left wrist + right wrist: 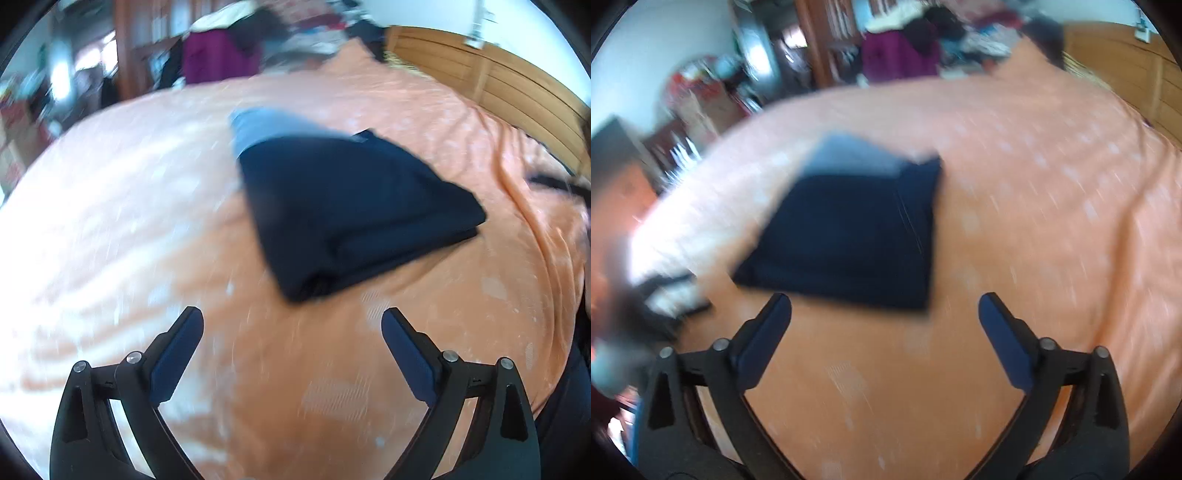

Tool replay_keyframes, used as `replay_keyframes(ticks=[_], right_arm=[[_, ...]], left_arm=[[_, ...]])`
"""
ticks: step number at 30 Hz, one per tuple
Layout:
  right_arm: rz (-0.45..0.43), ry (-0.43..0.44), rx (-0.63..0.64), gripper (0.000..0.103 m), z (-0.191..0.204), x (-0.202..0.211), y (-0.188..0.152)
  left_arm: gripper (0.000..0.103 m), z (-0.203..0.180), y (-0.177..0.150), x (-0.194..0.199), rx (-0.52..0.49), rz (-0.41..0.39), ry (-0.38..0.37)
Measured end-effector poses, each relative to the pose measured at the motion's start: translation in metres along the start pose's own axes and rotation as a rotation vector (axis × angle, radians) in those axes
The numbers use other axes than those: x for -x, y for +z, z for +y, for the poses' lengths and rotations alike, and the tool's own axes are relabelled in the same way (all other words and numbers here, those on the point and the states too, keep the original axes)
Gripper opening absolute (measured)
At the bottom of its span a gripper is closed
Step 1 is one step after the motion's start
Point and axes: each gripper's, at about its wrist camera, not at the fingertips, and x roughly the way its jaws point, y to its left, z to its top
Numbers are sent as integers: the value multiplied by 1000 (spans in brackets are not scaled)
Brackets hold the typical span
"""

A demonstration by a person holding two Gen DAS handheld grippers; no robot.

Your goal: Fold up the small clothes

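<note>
A dark navy garment (354, 210) lies folded into a flat packet on the orange bedspread (147, 240). Behind it, partly tucked under its far edge, lies a light blue folded garment (258, 127). My left gripper (291, 317) hovers open just short of the navy packet's near corner, with nothing between its fingers. In the right wrist view the navy garment (849, 236) lies ahead with the light blue garment (849, 155) at its far side. My right gripper (884, 301) stands open just in front of the packet's near edge, holding nothing. Both views are motion-blurred.
A wooden headboard (498, 77) runs along the far right of the bed. A purple garment (218, 55) and a heap of mixed clothes (975, 33) sit beyond the bed's far edge. Cluttered furniture (694, 96) stands off the bed's left side.
</note>
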Motion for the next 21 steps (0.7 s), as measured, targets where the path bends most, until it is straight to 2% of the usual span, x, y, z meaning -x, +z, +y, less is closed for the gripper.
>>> replay_keyframes(ticks=[4,5,7,12,16,21], right_arm=[[123,-82,-59,101,-15,-28,-36],[160,-108,-70,101,-21,-36,-41],[203,-120,-94,102,-29,-46,-47],[187,-140,-97,103,-33,-50,-48],[154,-161,-107,103,-31,-49,-49],[142,-173,-119,103,-30,-55,-48]], left_arm=[[100,13,-21,-18,110,71,28],[101,16,-26,-27,124,98,31],[103,14,-29,-32,115,91,35],[103,13,-22,-38,151,126,55],[103,9,-19,-44,129,112,103],[103,14,-17,-46,162,104,99]])
